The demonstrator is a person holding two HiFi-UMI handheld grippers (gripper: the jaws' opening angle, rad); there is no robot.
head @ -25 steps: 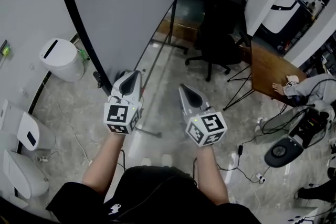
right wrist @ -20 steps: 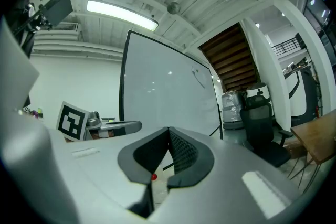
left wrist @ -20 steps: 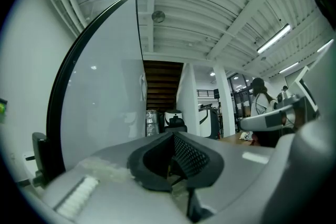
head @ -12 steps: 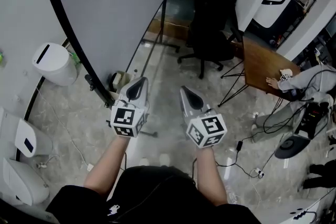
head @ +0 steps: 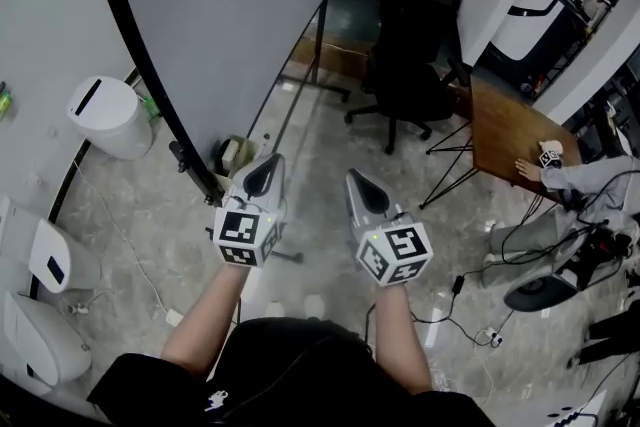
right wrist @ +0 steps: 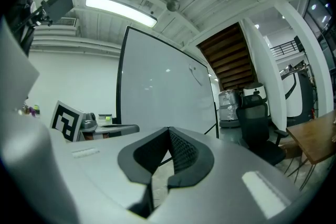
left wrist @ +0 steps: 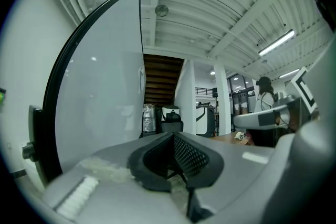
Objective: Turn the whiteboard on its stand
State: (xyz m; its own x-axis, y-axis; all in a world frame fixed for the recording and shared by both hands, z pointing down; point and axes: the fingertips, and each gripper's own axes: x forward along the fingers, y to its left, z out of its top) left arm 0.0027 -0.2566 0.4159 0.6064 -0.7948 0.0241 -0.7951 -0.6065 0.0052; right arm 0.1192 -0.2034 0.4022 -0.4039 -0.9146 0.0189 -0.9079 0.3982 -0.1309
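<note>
- Far left on the floor I see a white bin (head: 105, 115) with its slotted lid on. What is inside is hidden from me.
- Right of my grippers stand a black office chair (head: 405, 65) and a wooden bench (head: 510, 130), with a person's hand (head: 530, 167) resting on its near edge.
- The whiteboard (head: 230, 15) stands upright on its stand, ahead and to the left of the left gripper (head: 265, 165), near it but apart. The right gripper (head: 360, 185) sits further to its right.
- Both pairs of jaws are closed, with nothing between them.
</note>
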